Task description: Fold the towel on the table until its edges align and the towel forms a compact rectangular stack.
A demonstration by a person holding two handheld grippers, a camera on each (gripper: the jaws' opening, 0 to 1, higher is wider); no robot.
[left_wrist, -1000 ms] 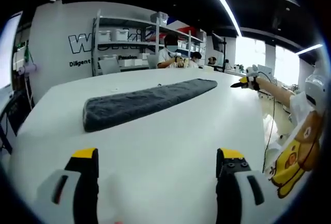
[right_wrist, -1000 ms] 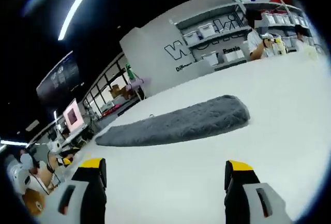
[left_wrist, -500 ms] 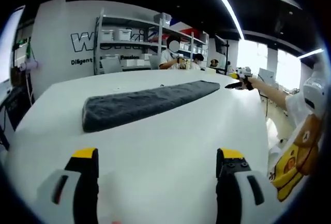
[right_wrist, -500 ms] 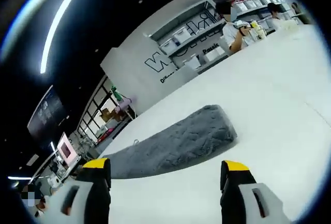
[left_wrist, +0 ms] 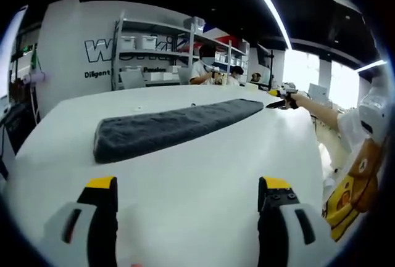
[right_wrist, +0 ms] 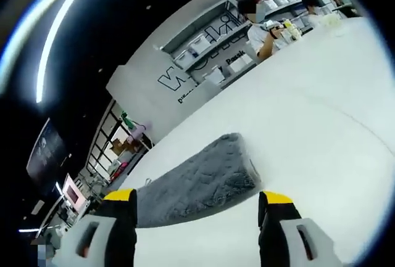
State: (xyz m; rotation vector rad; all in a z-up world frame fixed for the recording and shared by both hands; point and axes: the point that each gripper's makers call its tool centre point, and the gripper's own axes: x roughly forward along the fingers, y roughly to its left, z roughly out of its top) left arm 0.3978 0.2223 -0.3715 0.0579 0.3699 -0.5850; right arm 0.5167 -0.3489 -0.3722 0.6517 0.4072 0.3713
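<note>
A dark grey towel (left_wrist: 173, 126), folded into a long narrow strip, lies across the white table (left_wrist: 185, 187). My left gripper (left_wrist: 185, 187) is open, a short way in front of the strip's near end, holding nothing. In the left gripper view my right gripper (left_wrist: 279, 102) hovers just past the strip's far end, held by an outstretched arm. In the right gripper view the towel (right_wrist: 197, 180) lies close ahead, its rounded end between and just beyond the open right gripper (right_wrist: 196, 200).
White shelving (left_wrist: 179, 51) with bins stands behind the table, with people (left_wrist: 207, 73) seated beside it. A white wall with black lettering (left_wrist: 99, 51) lies beyond. The person's torso with a bear print (left_wrist: 352, 187) is at the table's right side.
The right gripper has moved in toward the far end of the towel and tilted, so the towel end now lies nearer its jaws. The left gripper has barely moved.
</note>
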